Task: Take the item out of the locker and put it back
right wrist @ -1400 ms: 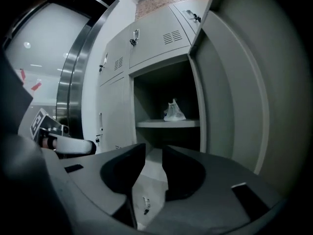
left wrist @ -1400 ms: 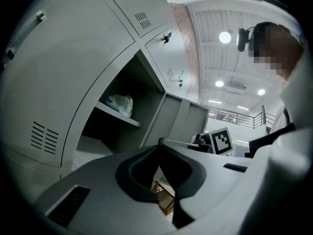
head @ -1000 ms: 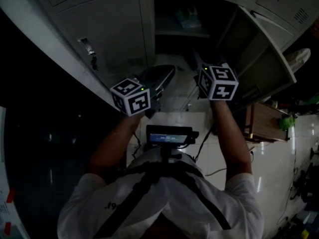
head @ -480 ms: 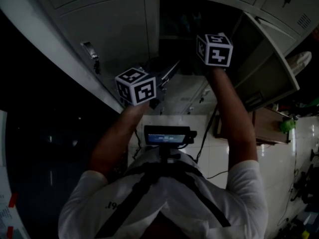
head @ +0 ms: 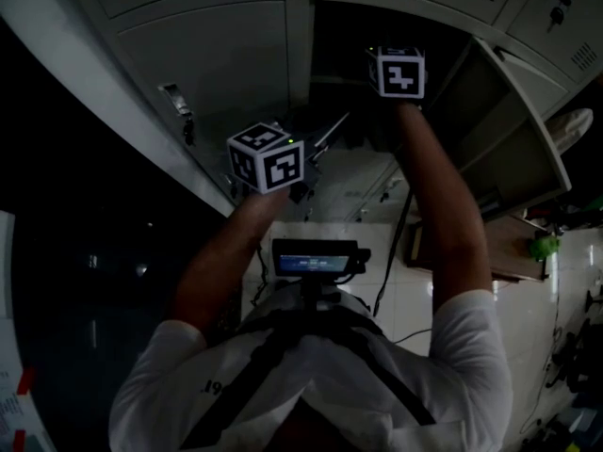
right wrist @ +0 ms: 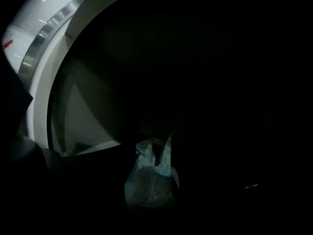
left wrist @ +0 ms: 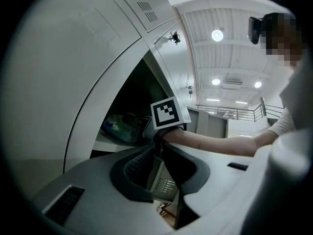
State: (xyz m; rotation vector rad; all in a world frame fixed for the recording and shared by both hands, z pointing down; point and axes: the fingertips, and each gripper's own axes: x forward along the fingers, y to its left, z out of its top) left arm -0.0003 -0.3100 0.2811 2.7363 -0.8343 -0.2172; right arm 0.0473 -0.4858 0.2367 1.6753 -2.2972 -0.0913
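The item is a pale green plastic packet (left wrist: 119, 128) lying on the shelf inside the open locker compartment (head: 344, 40). In the right gripper view it shows dimly straight ahead as the packet (right wrist: 149, 177), with darkness all round and nothing seen pressing on it. My right gripper, marked by its cube (head: 400, 72), reaches into the compartment just short of the packet; its jaws have just been opening and nothing is between them. My left gripper (head: 318, 145) hangs lower, outside the locker, its dark jaws open and empty in its own view (left wrist: 164, 173).
The compartment's door (head: 509, 125) stands swung open at the right. A closed door (head: 212, 59) with a handle (head: 176, 111) is at the left. A wooden cabinet (head: 499, 252) stands on the tiled floor at the right. A small screen (head: 316, 257) hangs at my chest.
My right gripper has moved up and forward from in front of the locker into the open compartment, now covering the packet in the head view. The left gripper has drifted slightly up and right.
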